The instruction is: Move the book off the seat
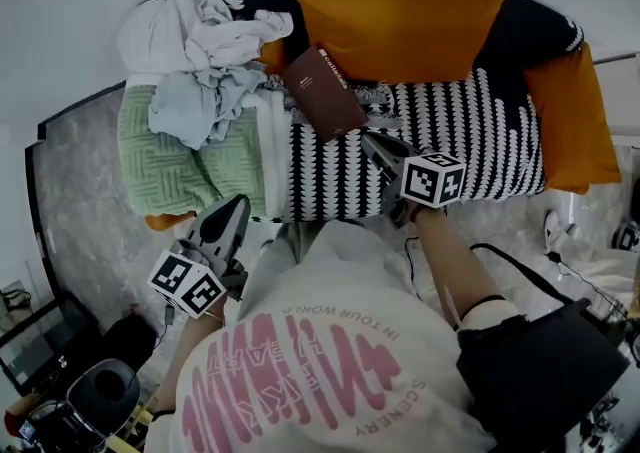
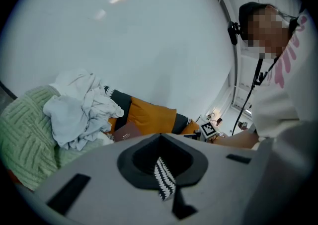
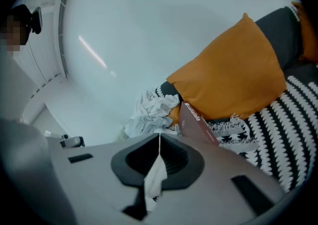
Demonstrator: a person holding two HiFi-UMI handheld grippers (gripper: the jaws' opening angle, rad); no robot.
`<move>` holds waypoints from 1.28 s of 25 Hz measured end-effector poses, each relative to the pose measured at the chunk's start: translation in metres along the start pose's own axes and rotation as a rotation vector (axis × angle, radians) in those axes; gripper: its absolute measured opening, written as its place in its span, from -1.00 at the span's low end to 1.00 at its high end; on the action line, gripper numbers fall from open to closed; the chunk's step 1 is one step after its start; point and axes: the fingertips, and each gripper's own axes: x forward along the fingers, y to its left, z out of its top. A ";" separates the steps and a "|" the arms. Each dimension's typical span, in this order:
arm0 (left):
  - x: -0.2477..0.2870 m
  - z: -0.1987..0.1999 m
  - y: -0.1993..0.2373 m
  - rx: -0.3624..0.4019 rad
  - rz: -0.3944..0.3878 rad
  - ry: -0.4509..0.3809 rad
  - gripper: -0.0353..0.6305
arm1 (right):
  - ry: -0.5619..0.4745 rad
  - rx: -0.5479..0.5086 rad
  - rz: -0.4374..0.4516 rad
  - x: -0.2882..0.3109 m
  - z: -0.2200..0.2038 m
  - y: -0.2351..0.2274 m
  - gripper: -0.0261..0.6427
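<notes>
Large orange cushion [image 1: 395, 29]: you see it leaning at the back, in the middle.
Second orange cushion [image 1: 570, 116]: on edge at your right end.
Clothes pile [image 1: 205, 46]: crumpled white and pale-blue garments at your left end, touching the large cushion.
Green blanket [image 1: 170, 161]: knitted, under the clothes pile, hanging toward you.
Patterned throw [image 1: 470, 131]: black with white rows, fringed, spread below the 2 cushions.
Floor [image 1: 80, 201]: grey marbled, on your left.

Shirt [image 1: 330, 371], print upside down in head view: small "IN TOUR WORLD", further right "SCENERY". Large pink letters are not legible.
Book [image 1: 322, 93]: one white line of print along the cover edge, too small to read, and no clearer in the right gripper view [image 3: 201, 124].
Left cube [image 1: 187, 283], right cube [image 1: 433, 179]: square coded markers, no letters.
</notes>
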 end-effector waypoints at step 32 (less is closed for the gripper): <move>0.054 -0.018 0.014 -0.104 0.062 0.130 -0.88 | 0.399 0.013 -0.150 0.090 -0.036 -0.136 -0.13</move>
